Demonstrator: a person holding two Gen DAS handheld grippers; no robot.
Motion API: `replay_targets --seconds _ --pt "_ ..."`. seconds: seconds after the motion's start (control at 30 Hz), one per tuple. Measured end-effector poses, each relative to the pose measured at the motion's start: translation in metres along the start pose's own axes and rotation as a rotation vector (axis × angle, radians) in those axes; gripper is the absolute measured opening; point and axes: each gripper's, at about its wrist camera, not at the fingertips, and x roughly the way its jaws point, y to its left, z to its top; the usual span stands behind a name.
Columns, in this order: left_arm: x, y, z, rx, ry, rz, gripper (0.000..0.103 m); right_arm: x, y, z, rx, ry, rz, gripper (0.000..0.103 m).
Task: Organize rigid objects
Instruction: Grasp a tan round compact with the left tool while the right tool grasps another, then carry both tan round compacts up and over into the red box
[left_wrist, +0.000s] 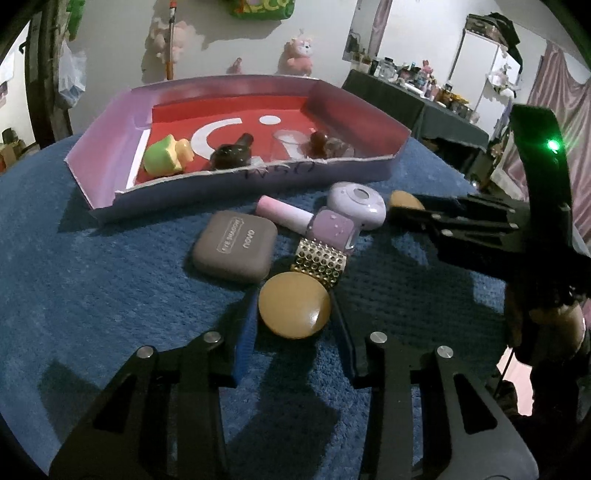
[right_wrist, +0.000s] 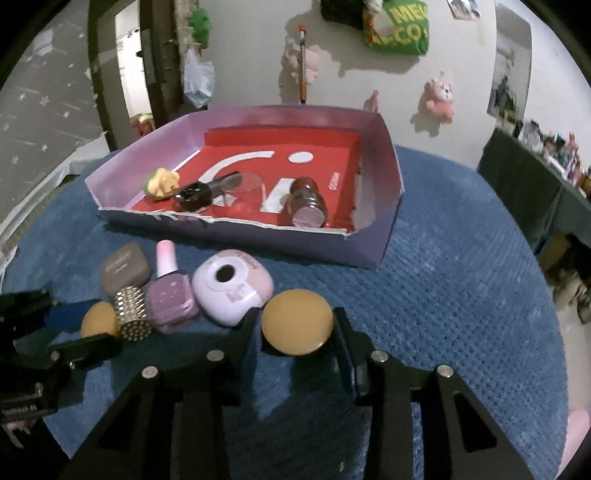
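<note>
Gripping a round tan disc (left_wrist: 294, 305) at lower centre of its own view, the left gripper (left_wrist: 294, 314) has its fingers narrowed against the disc's two sides. The right gripper (right_wrist: 297, 328) likewise pinches a second tan disc (right_wrist: 297, 322) at lower centre of its view.

Both discs sit at the ends of a tight cluster on the blue mat (left_wrist: 92, 295): a grey case (left_wrist: 234, 246), a studded gold cuff (left_wrist: 321, 263), a purple nail polish bottle (left_wrist: 328, 227) and a lilac round case (left_wrist: 357, 205), all touching or just beside each other.

Behind them, in the upper middle, stands the open cardboard tray (left_wrist: 255, 177), its torn front wall just beyond the cluster. Inside lie a green-and-yellow toy (left_wrist: 166, 153), a dark bottle (left_wrist: 231, 153) and a brown jar (right_wrist: 304, 206), with bare red floor toward the back.

Bare mat lies open at lower left and to the right of the tray.
</note>
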Motion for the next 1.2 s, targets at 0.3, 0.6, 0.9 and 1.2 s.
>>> replay_targets --seconds 0.3,0.6,0.9,1.2 --pt "-0.018 0.005 0.004 0.007 -0.049 0.024 0.036 -0.031 0.019 -0.007 0.017 -0.051 0.095 0.040" --pt "-0.027 0.005 0.005 0.020 -0.076 0.035 0.036 -0.038 0.038 -0.018 0.003 -0.052 0.133 0.040" --pt "-0.030 0.003 0.005 0.025 -0.084 0.037 0.036 -0.040 0.045 -0.022 -0.010 -0.051 0.154 0.040" --pt "-0.038 0.005 0.018 0.017 -0.093 0.014 0.036 -0.047 0.045 -0.008 -0.024 -0.068 0.158 0.040"
